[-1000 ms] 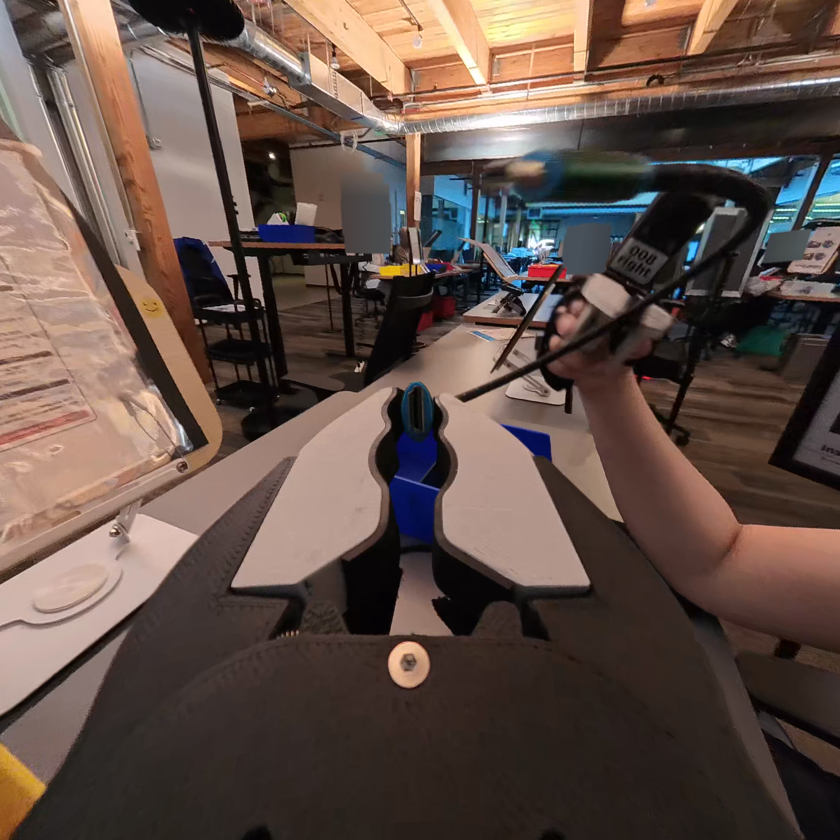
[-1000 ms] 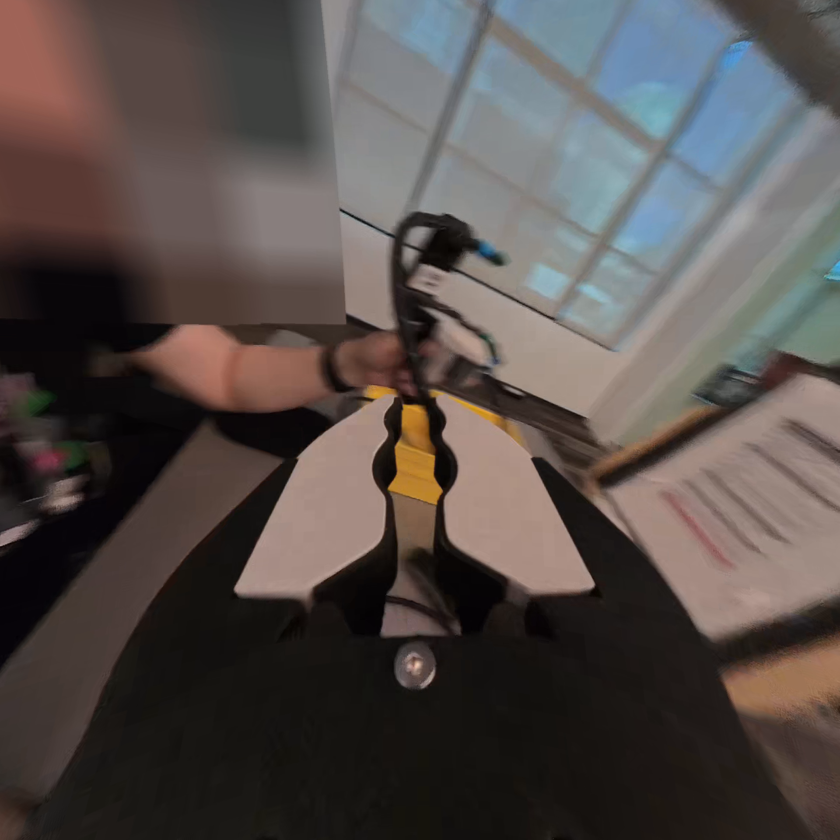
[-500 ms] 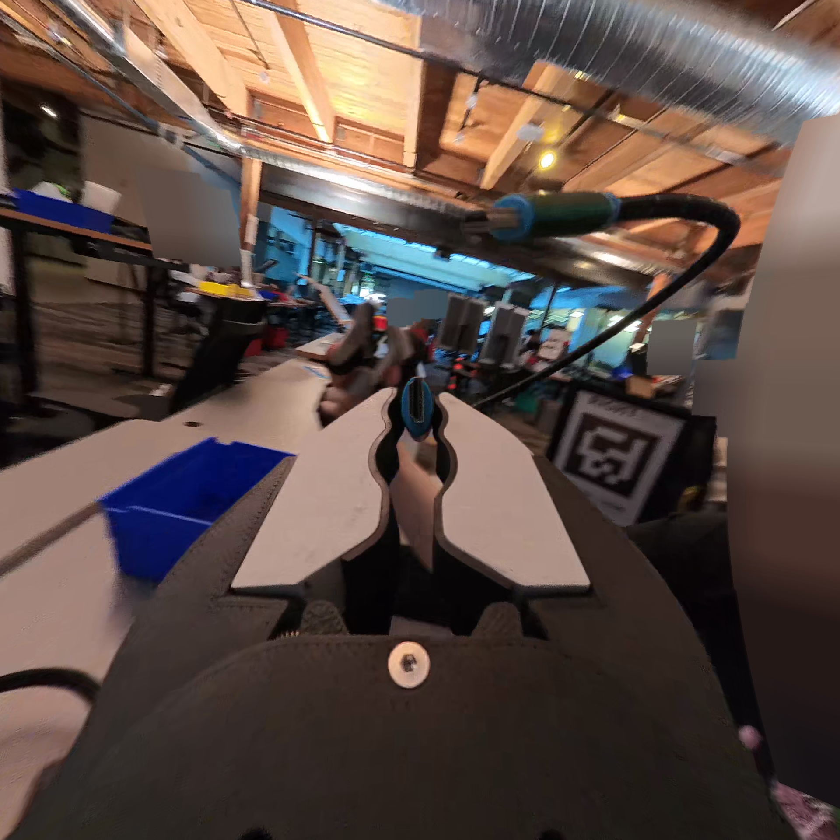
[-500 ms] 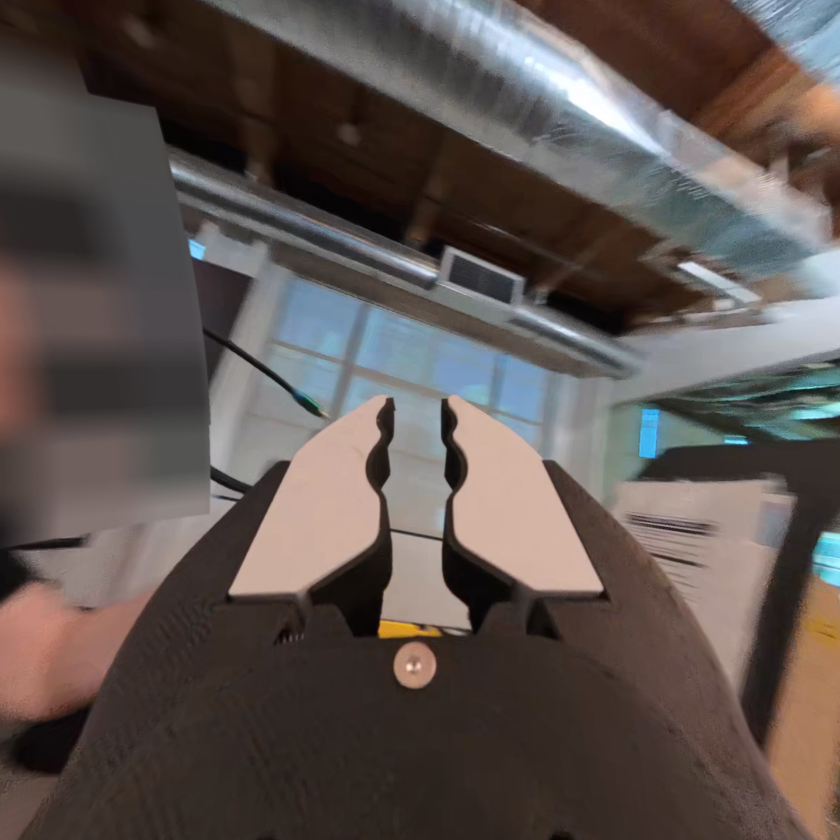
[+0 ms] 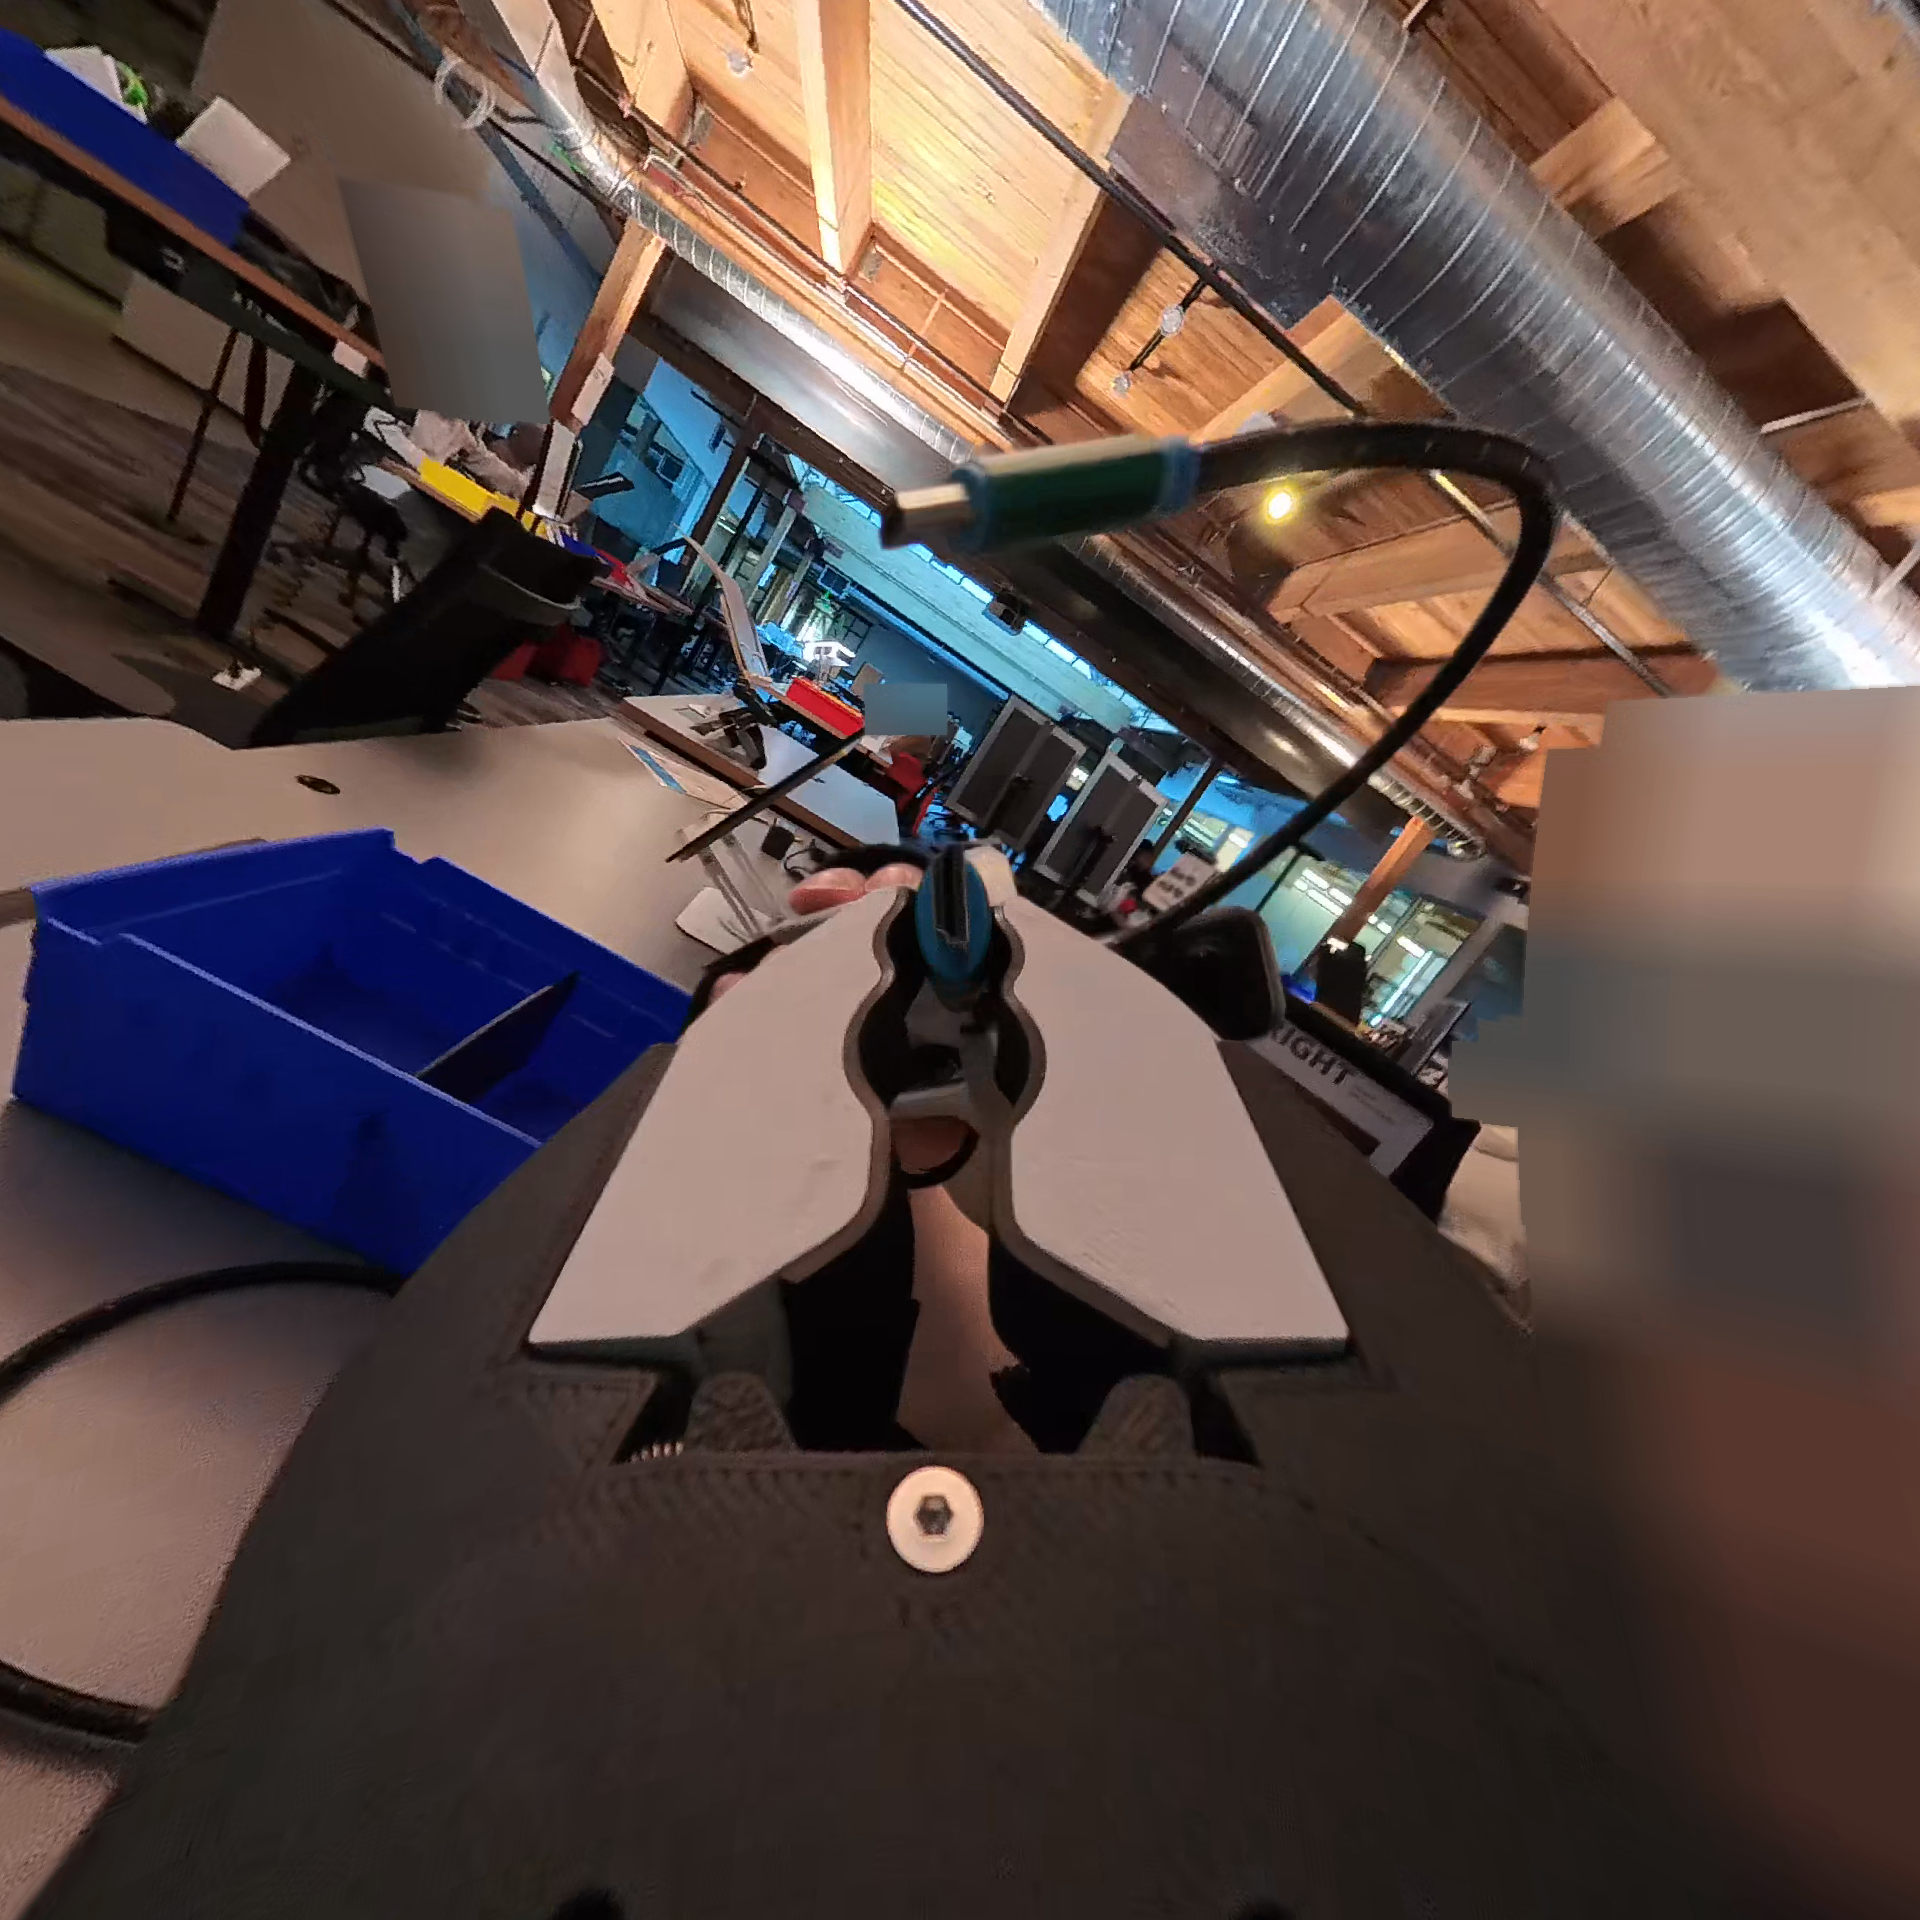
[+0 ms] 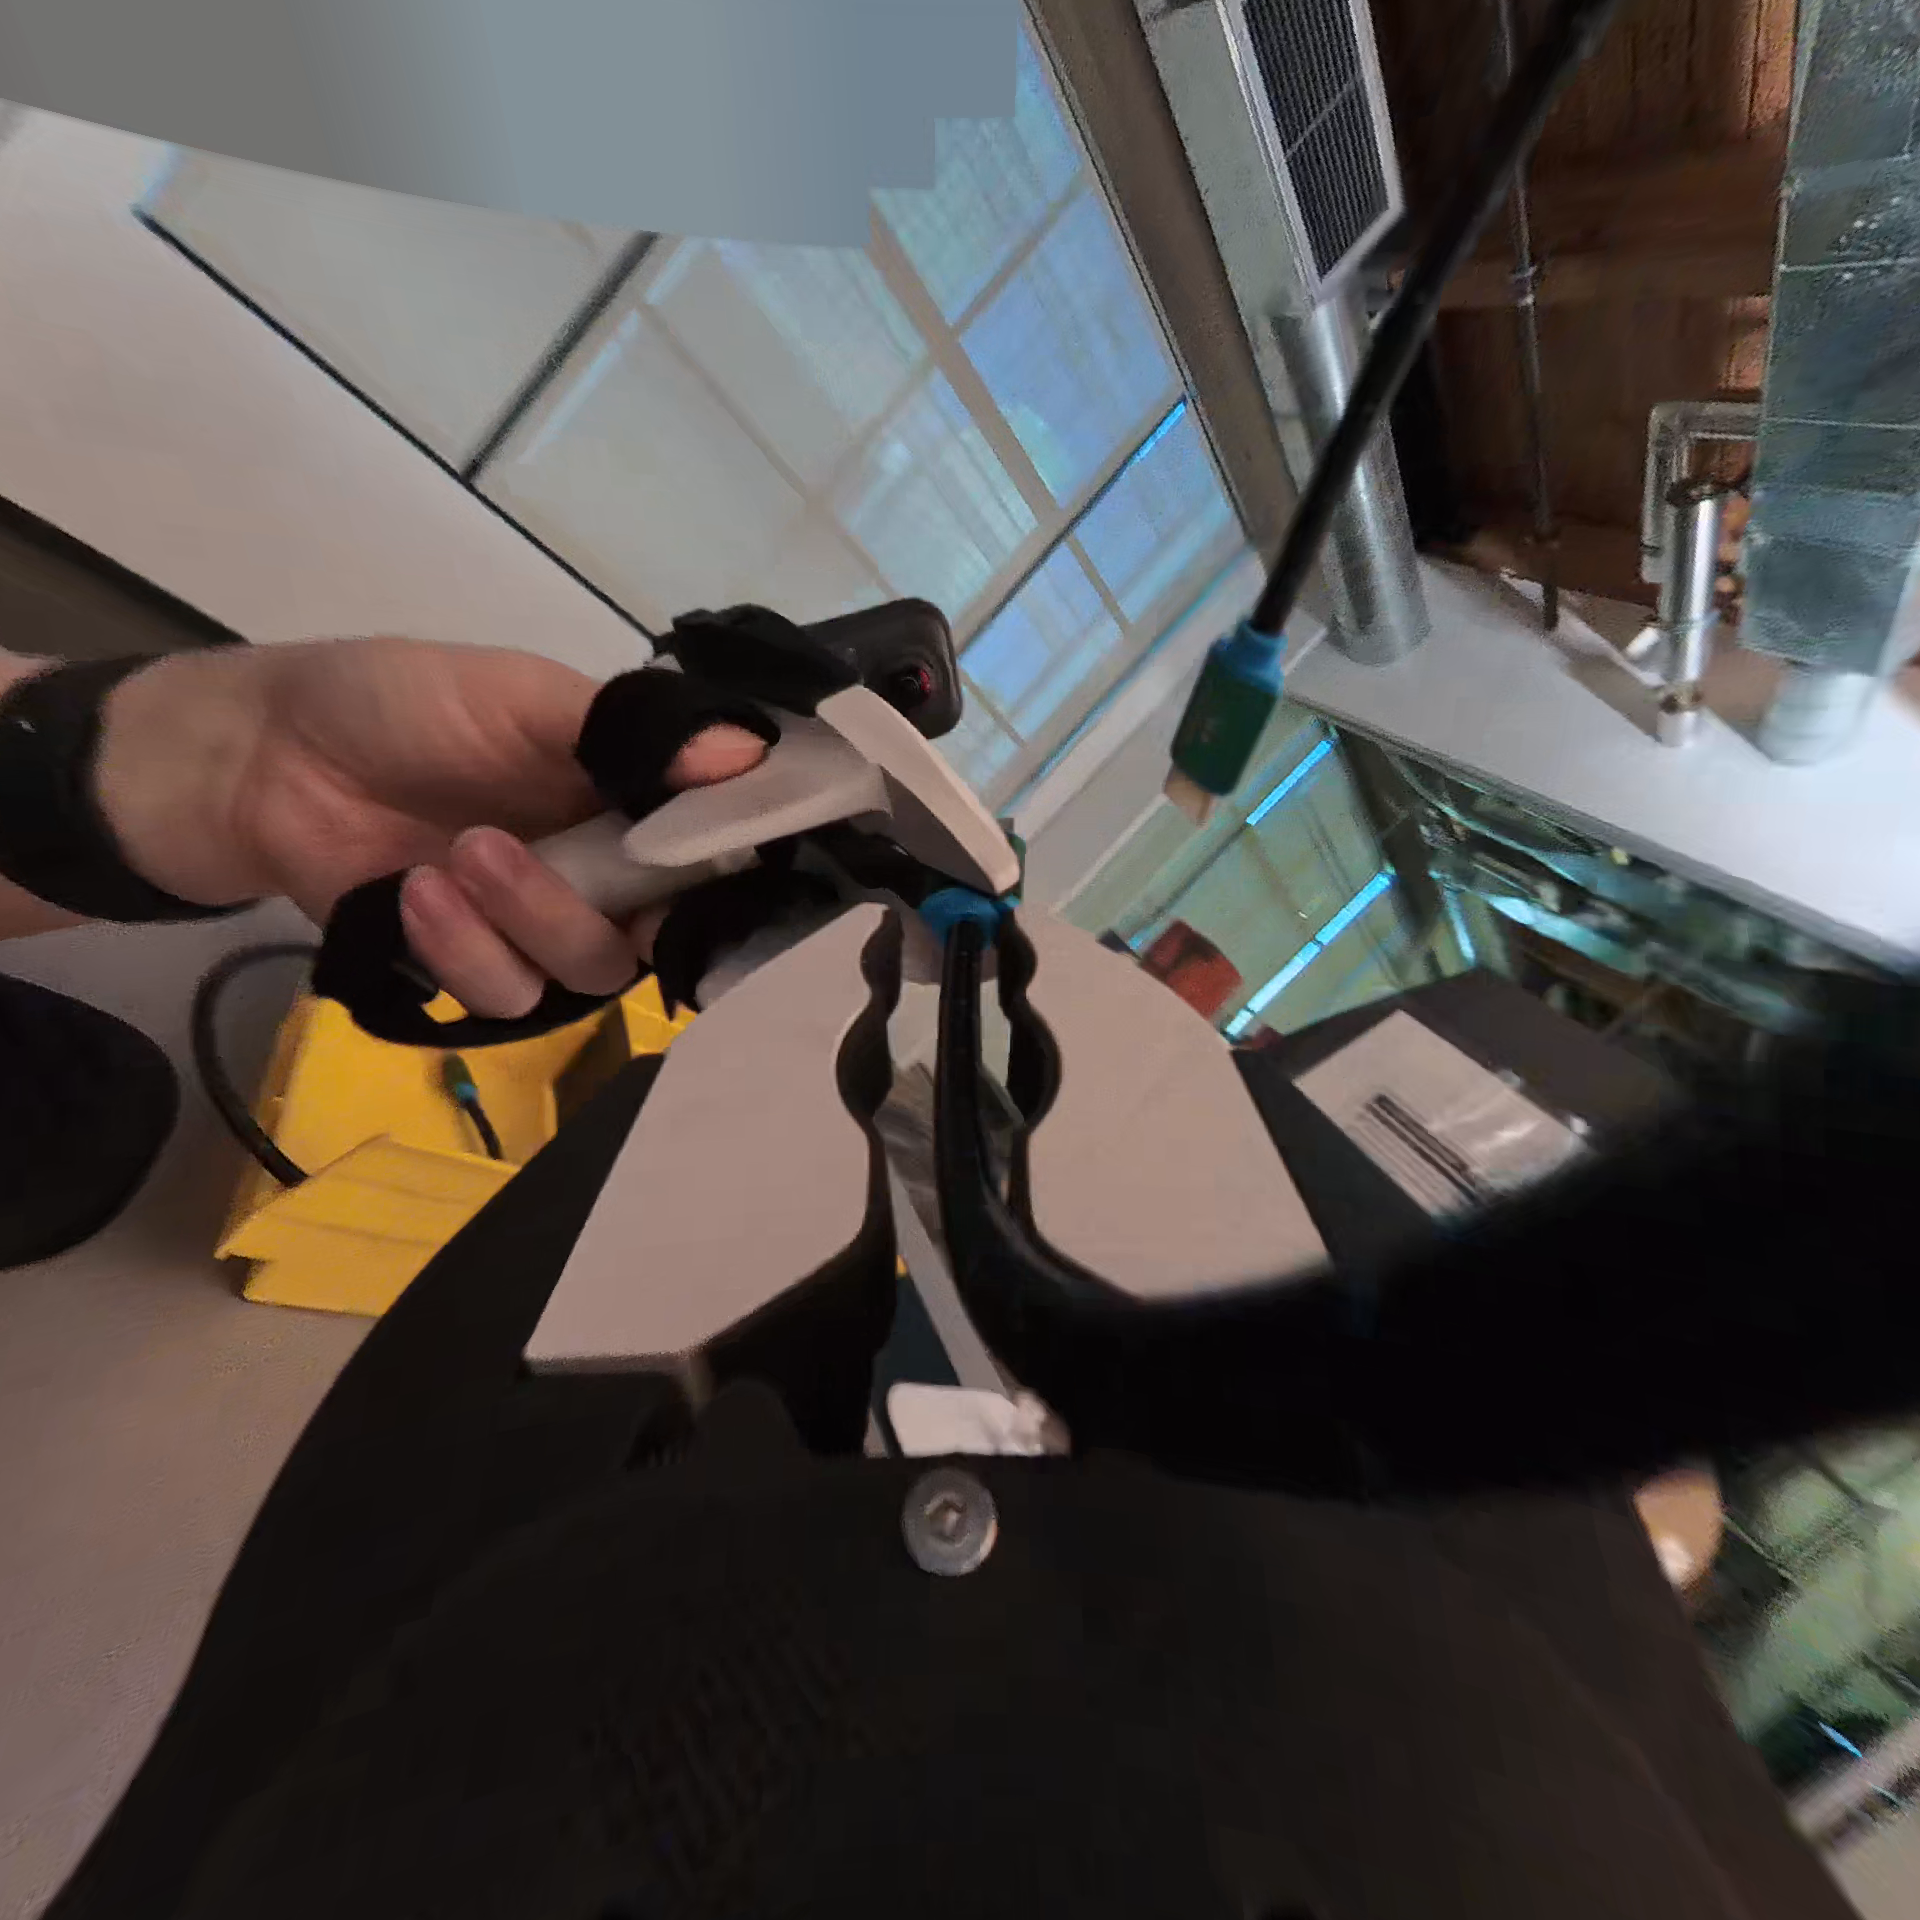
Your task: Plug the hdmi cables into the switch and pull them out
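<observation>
Spanning both views, a grey counter [image 5: 499, 800] carried a blue bin [image 5: 312, 997] and yellow bin [image 6: 405, 1122]. Left claw [image 5: 951, 925] pinched one blue HDMI plug [image 5: 948, 930], likely readying insertion; right claw [image 6: 956, 925] sat loosely around its cable [image 6: 961, 1091], whether pinching, I couldn't tell. Another plug [image 5: 1049, 504] dangled overhead. No switch was visible.

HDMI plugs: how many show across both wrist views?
3. One plug is clamped in the left gripper; a second plug hangs free on its black cable; a third plug lies in the yellow bin. More may be hidden.
</observation>
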`<state>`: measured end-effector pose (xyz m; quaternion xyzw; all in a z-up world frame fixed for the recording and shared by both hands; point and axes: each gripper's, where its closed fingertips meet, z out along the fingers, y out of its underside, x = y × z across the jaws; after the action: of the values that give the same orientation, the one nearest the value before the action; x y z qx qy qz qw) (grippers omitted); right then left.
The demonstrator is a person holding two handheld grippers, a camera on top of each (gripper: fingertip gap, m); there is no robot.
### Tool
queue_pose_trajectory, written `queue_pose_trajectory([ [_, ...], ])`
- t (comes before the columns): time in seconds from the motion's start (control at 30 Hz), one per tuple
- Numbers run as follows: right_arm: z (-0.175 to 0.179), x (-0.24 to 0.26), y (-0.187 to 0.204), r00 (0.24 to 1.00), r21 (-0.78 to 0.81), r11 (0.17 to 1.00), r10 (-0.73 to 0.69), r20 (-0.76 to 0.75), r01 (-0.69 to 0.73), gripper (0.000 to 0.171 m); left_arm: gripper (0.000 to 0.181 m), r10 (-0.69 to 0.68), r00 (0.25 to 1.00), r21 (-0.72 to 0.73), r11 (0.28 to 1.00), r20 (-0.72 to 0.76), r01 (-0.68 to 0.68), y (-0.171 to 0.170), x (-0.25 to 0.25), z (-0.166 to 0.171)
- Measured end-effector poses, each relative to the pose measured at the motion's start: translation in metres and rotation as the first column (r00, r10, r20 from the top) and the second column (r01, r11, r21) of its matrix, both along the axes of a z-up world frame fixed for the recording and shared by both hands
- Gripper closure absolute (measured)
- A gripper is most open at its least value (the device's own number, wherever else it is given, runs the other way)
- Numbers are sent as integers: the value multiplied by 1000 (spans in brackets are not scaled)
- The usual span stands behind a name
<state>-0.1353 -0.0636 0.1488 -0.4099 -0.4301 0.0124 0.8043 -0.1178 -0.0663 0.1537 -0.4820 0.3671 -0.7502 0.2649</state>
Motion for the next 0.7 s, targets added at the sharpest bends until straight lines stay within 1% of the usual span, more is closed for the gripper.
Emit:
queue_pose_trajectory([
  [0.03,0,1,2,999,12,999,-37,19,37,156,170,-7,1000,-22,1000,-3,7,1,0,-1],
  [0.13,-4,3,8,991,9,994,-111,78,111,159,170,-5,1000,-48,999,-20,4,6,0,-4],
  [0.27,-6,4,11,981,20,988,-158,110,156,160,170,-4,1000,-67,998,-14,4,8,-1,-4],
  [0.5,-5,6,15,980,32,983,-185,72,183,161,170,11,1000,-108,994,13,-10,14,0,-2],
  [0.7,-2,7,15,984,41,984,-175,29,174,161,170,39,999,-119,992,33,-35,14,0,0],
])
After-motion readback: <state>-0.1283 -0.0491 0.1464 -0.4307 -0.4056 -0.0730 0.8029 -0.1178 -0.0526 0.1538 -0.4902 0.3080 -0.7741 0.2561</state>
